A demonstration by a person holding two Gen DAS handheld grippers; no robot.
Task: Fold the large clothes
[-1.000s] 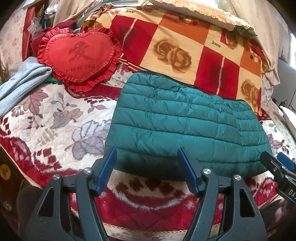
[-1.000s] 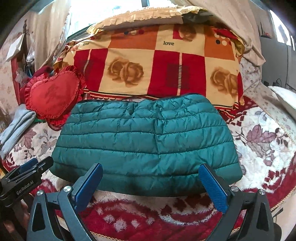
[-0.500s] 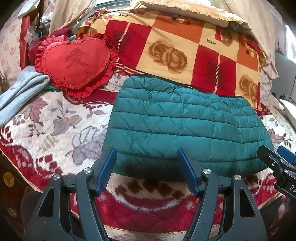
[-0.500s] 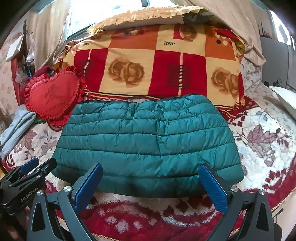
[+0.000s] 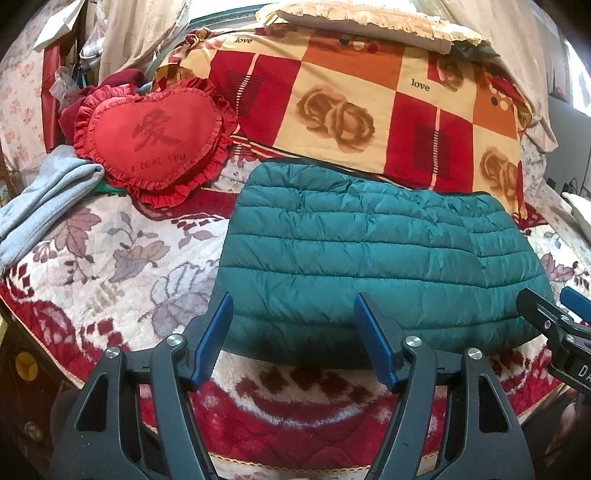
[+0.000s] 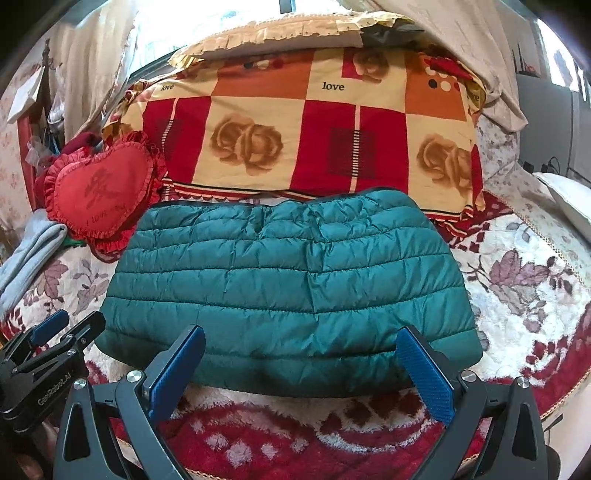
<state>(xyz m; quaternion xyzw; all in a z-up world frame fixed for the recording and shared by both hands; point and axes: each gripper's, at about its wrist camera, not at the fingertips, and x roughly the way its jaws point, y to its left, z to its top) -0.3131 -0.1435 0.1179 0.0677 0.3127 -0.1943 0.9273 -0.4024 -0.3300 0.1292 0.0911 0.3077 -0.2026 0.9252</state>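
Lying folded flat, the teal quilted jacket point(image 6: 288, 280) (puffy, horizontally stitched) faces both grippers' wide-open, empty jaws.

This is looking like a lived-in bedroom in a home: a plush floral blanket point(image 5: 110, 258) is covering a bed, a checked rose-print quilt point(image 5: 351, 107) marked "love" is lying folded along the far side with a frilled pillow point(image 6: 280, 29) sitting on top of it. A red heart-shaped cushion point(image 5: 155, 136) is leaning beside a grey folded garment point(image 5: 44, 195), and pale curtains point(image 6: 92, 66) are hanging behind with daylight coming through.
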